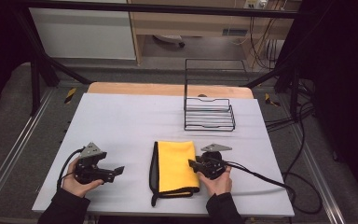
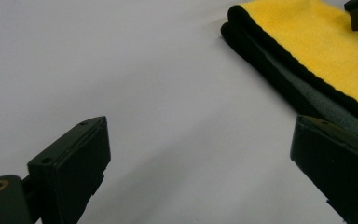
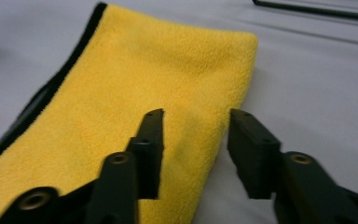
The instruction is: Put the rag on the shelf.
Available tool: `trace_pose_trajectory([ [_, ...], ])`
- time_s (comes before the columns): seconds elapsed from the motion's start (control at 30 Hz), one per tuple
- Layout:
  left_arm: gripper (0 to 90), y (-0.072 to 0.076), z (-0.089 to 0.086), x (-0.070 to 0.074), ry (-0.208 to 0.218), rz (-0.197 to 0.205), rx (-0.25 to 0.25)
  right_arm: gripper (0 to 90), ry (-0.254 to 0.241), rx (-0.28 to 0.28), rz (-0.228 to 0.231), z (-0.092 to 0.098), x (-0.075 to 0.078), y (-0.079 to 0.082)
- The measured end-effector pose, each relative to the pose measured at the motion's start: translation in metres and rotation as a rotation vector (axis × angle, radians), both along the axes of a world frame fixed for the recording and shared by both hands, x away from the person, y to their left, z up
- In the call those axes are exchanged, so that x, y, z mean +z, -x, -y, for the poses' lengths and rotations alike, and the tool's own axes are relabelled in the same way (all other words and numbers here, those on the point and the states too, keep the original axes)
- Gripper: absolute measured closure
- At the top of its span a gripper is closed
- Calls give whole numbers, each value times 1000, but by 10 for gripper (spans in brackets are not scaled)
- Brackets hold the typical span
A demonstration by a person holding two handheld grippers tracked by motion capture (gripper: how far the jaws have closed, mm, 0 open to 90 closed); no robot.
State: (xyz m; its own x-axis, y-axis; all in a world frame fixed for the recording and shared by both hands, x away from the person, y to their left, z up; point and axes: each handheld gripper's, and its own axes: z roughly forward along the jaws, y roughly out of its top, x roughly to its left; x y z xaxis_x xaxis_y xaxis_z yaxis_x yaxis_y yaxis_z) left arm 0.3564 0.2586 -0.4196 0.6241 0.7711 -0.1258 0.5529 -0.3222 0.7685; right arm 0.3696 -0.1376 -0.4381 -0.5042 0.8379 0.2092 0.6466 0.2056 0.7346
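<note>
The big grey table has lots of bare room on its left half and at the front, while the folded yellow cloth lies in the middle and the black wire rack stands in the way at the back right.

A black wire rack stood on the grey table, toward its far right. A folded yellow cloth with black edging lay nearer the front.

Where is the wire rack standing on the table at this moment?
In the high view the wire rack stands at the table's far right, beyond the folded yellow cloth.
</note>
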Motion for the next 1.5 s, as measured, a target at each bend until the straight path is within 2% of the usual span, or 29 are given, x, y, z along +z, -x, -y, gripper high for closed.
trace_pose_trajectory([
  [0.03,71,-2,3,1,14,-5,-5,426,-48,20,24,8,3,-2],
  [0.07,71,-4,6,2,18,-10,-7,426,-48,20,24,8,3,-2],
  [0.13,92,-9,14,4,15,-14,-9,283,-76,30,34,21,8,-7],
  [0.17,92,-11,18,5,12,-14,-5,283,-76,30,34,21,8,-7],
  [0.23,113,-16,28,6,22,-19,-3,206,-90,44,51,30,11,-10],
  [0.33,134,-26,46,7,12,-16,-10,133,-99,56,56,42,15,-14],
  [0.37,144,-30,52,8,10,-12,-13,114,-97,65,64,46,15,-15],
  [0.4,178,-33,57,8,9,-10,-14,78,-70,78,65,52,17,-16],
  [0.43,178,-37,63,9,11,-8,-13,78,-70,78,65,52,17,-16],
  [0.47,194,-41,69,9,12,-9,-11,66,-42,86,75,53,17,-16],
  [0.57,253,-54,85,5,9,-7,4,63,-19,103,90,57,19,-14],
  [0.67,309,-65,100,0,1,-21,5,72,-28,119,108,57,20,-12],
  [0.8,357,-78,113,-7,-10,-59,15,85,-33,126,102,55,18,-12],
  [0.9,427,-85,119,-11,-38,-70,28,97,-30,137,93,53,16,-13],
  [1.07,533,-93,121,-20,-23,-127,30,105,-32,138,96,53,15,-14],
  [1.13,557,-95,123,-22,-12,-138,27,106,-31,135,96,53,15,-15],
  [1.3,624,-95,131,-24,-31,-130,12,121,-37,139,88,51,15,-17],
  [1.43,626,-97,134,-25,-50,-137,3,154,-62,130,89,50,15,-19],
  [1.5,628,-98,133,-26,-37,-142,7,170,-72,126,88,50,16,-20],
])
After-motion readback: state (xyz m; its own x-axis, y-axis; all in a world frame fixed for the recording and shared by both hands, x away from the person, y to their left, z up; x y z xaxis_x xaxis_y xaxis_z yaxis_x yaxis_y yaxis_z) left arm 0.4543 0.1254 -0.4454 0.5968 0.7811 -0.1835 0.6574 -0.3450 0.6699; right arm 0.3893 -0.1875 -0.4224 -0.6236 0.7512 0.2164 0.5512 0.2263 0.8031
